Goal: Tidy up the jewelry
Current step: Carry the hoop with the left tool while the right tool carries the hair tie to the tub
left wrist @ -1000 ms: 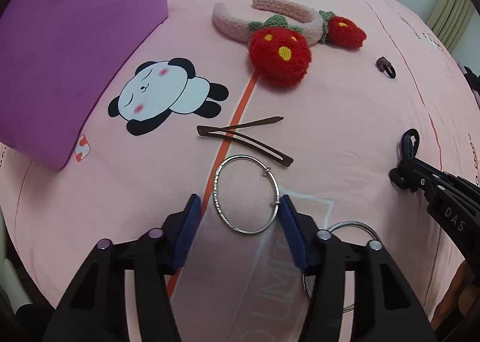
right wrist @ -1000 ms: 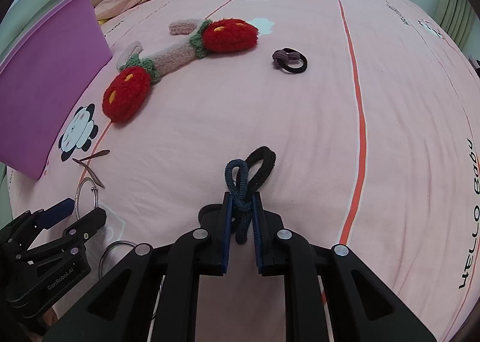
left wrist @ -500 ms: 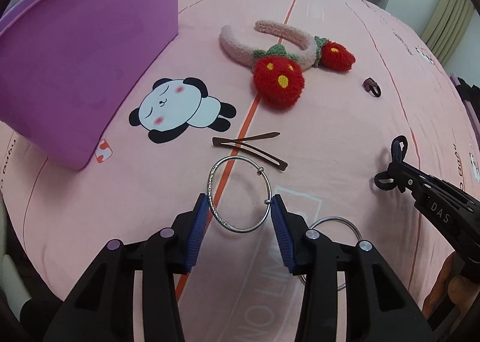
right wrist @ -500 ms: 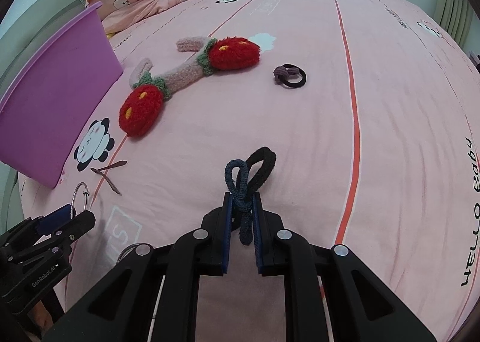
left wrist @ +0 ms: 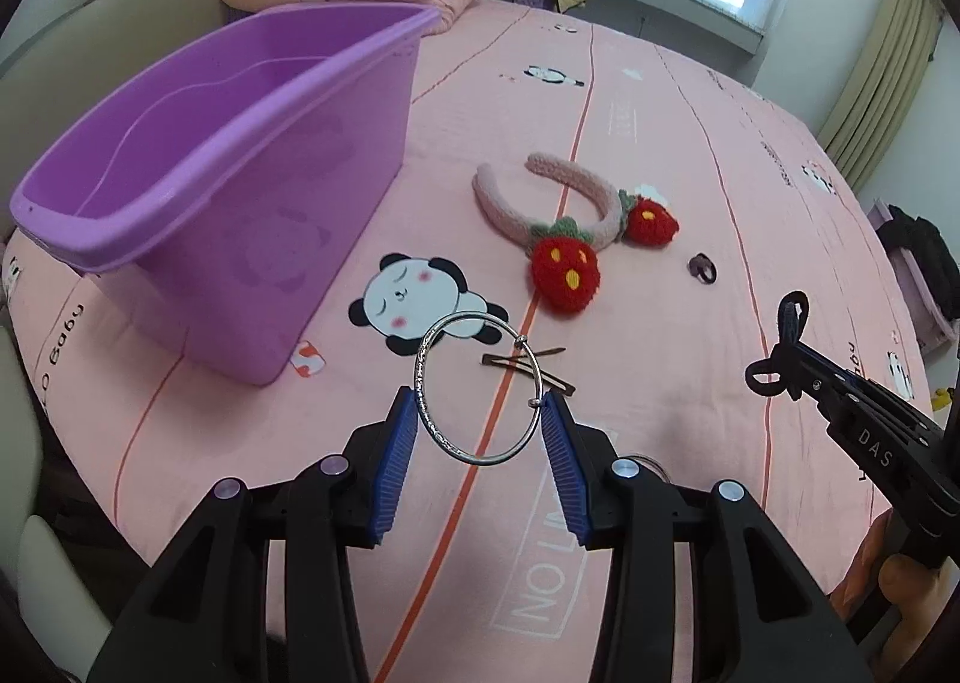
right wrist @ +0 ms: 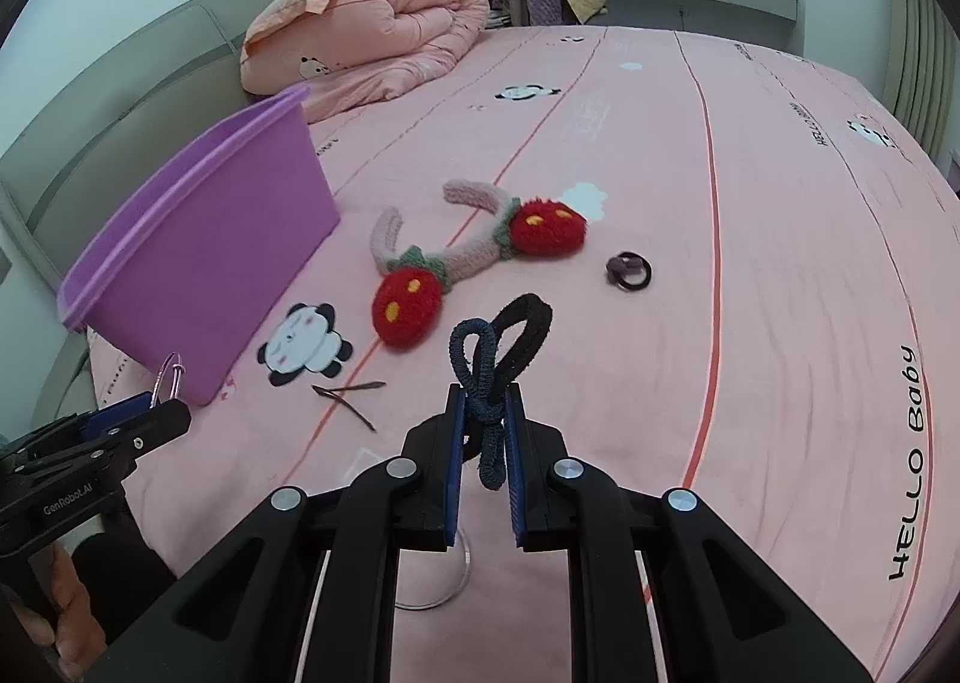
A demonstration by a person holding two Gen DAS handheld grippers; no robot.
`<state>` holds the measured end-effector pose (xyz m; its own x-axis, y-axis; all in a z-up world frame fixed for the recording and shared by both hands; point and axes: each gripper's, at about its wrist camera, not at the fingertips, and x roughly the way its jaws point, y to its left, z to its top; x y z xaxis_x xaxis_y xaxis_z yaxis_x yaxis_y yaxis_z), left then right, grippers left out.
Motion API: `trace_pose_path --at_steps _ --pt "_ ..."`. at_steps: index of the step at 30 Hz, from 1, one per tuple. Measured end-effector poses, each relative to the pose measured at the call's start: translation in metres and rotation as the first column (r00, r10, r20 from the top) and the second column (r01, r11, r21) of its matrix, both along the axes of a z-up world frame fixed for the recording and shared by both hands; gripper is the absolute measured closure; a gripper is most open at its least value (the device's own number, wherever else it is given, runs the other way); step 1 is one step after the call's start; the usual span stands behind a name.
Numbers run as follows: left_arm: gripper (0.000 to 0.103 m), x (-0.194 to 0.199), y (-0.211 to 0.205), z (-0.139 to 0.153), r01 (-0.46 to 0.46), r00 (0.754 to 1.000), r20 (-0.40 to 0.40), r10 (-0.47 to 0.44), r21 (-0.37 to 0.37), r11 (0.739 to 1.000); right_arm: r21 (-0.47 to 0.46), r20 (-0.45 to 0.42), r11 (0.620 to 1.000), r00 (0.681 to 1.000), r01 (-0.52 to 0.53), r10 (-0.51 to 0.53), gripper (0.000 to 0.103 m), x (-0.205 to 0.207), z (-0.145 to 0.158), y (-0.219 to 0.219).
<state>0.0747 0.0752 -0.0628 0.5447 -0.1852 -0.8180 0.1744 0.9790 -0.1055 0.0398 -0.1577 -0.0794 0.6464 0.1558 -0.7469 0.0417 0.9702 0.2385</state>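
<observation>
My left gripper [left wrist: 480,410] is shut on a thin silver bangle [left wrist: 486,461], which stands upright between the blue pads, lifted off the pink bed. My right gripper [right wrist: 485,404] is shut on a dark blue hair tie [right wrist: 474,350] and a black hair tie [right wrist: 531,323], also off the sheet. A purple bin [left wrist: 240,191] with nothing visible inside stands at the left, ahead of the left gripper. In the right wrist view the left gripper [right wrist: 150,401] with the bangle [right wrist: 165,374] hangs beside the bin [right wrist: 198,275].
On the sheet lie a pink headband with two red strawberries [left wrist: 558,203], a brown hair clip [left wrist: 555,380], a small dark hair tie [left wrist: 702,268] and a second silver ring [right wrist: 444,587] under the right gripper. A folded pink quilt [right wrist: 372,23] lies behind the bin.
Both grippers have risen from the bed and tilted up. The bangle left the sheet in the left gripper and the hair ties in the right. The bin's inside has come into view.
</observation>
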Motion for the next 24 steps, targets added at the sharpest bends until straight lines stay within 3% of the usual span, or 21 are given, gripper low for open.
trace_pose_path --at_steps 6,15,19,24 --pt "0.061 0.011 0.038 0.043 -0.039 0.996 0.075 0.038 0.018 0.999 0.047 0.083 0.997 0.995 -0.058 0.054 0.090 0.014 0.054 0.031" --pt "0.061 0.051 0.110 0.088 -0.141 0.981 0.139 0.136 0.030 0.990 0.052 0.167 0.970 0.959 -0.238 0.227 0.091 0.079 0.127 0.119" --pt "0.061 0.075 0.143 0.090 -0.189 0.975 0.123 0.185 0.026 0.982 0.028 0.160 0.949 0.939 -0.313 0.305 0.091 0.114 0.141 0.167" --pt "0.061 0.107 0.172 0.074 -0.235 0.969 0.078 0.233 0.028 0.972 0.017 0.082 0.924 0.921 -0.382 0.380 0.090 0.164 0.128 0.218"
